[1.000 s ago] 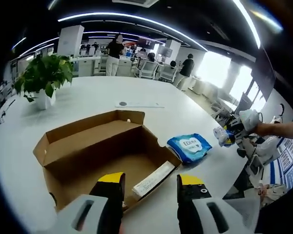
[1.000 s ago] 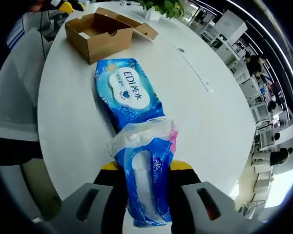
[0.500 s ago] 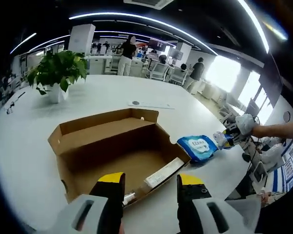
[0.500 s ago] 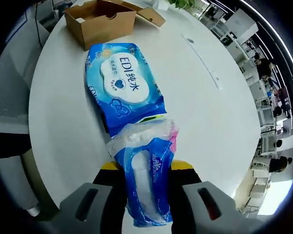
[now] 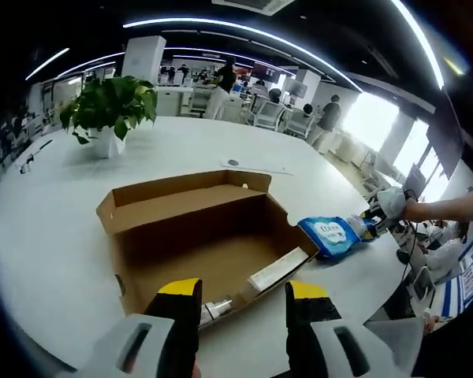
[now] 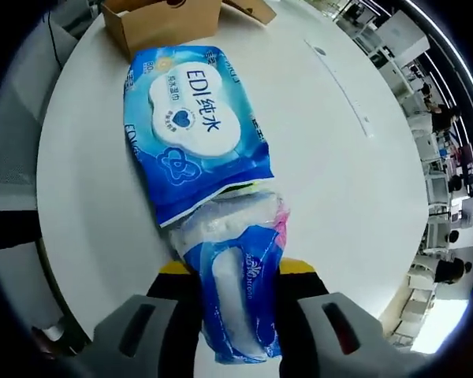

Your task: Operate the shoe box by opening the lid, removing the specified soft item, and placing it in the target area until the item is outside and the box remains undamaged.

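Pinching the soft tissue pack (image 6: 240,303) in my right fingers (image 6: 230,272), low centre; releasing carelessly shoves the wipes pack (image 6: 195,130) off the table (image 6: 355,197). Left fingers (image 5: 243,290) gape empty.

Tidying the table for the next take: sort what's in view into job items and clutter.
Job:
- shoe box, lid open
- soft blue pack in the right gripper
- left gripper, open

Lying about:
- wet wipes pack
- potted plant
- flat white strip

Brown shoe box (image 5: 201,236) sits open on the table; blue tissue pack (image 6: 238,307) lies outside, touching a wipes pack (image 6: 193,134)
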`<action>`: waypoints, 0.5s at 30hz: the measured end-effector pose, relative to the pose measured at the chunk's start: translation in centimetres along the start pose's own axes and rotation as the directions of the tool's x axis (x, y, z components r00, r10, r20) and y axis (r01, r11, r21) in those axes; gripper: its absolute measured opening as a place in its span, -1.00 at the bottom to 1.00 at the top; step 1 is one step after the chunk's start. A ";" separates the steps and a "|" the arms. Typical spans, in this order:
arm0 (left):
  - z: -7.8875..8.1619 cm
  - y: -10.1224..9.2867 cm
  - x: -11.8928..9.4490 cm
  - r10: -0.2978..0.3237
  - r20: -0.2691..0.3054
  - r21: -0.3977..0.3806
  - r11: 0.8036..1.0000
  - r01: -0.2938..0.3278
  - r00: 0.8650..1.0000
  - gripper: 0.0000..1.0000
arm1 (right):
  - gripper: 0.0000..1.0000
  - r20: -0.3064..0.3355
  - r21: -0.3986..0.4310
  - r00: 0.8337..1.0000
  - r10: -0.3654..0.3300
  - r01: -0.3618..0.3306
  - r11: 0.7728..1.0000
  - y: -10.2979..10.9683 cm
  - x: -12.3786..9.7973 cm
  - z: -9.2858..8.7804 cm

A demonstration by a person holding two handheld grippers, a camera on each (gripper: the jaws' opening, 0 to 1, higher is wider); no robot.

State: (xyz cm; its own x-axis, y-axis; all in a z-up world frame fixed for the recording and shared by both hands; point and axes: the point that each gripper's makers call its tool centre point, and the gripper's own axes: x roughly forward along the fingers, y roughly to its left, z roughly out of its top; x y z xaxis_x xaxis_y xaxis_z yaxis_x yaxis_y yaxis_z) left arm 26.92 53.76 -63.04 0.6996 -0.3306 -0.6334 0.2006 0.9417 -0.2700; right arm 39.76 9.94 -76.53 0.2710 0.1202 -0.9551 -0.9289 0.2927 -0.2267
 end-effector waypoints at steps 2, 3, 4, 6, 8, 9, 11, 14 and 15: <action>0.0 0.2 -0.1 0.004 0.000 -0.003 1.000 -0.004 1.000 -0.14 | -0.34 -0.002 -0.011 1.000 0.006 -0.006 1.000 0.3 0.2 0.2; 0.0 0.2 -0.1 0.005 0.000 -0.003 1.000 -0.005 1.000 -0.14 | -0.33 -0.005 -0.017 1.000 0.008 -0.008 1.000 0.4 0.3 0.2; 0.0 0.3 -0.1 0.008 -0.001 -0.003 1.000 -0.008 1.000 -0.14 | -0.33 -0.005 -0.019 1.000 0.009 -0.009 1.000 0.4 0.4 0.3; 0.0 0.4 -0.1 0.009 -0.001 -0.006 1.000 -0.009 1.000 -0.14 | -0.30 -0.009 -0.029 1.000 0.013 -0.013 1.000 0.6 0.5 0.4; -0.1 0.5 -0.1 0.012 -0.003 -0.006 1.000 -0.012 1.000 -0.14 | -0.28 -0.011 -0.038 1.000 0.017 -0.018 0.999 0.6 0.7 0.3; -0.1 0.6 -0.1 0.014 -0.004 -0.008 1.000 -0.014 1.000 -0.14 | -0.26 -0.012 -0.041 1.000 0.023 -0.024 0.999 0.7 0.7 0.4; -0.1 0.6 -0.1 0.013 -0.004 -0.011 1.000 -0.013 1.000 -0.14 | -0.22 -0.021 -0.049 0.999 0.026 -0.027 0.998 0.8 0.8 0.3; -0.1 0.7 0.0 0.012 -0.004 -0.013 1.000 -0.012 1.000 -0.14 | -0.20 -0.020 -0.045 1.000 0.021 -0.022 0.999 0.7 0.9 0.3; 0.0 0.7 0.1 0.010 -0.004 -0.013 1.000 -0.011 1.000 -0.14 | -0.19 -0.018 -0.046 1.000 0.021 -0.022 0.999 0.7 0.9 0.4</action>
State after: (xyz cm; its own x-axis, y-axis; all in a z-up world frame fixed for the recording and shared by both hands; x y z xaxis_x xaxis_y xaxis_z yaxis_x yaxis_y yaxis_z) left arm 27.08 54.35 -63.28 0.6988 -0.3210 -0.6392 0.1841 0.9443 -0.2729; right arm 39.44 10.60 -77.46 0.2471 0.1093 -0.9628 -0.9452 0.2459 -0.2147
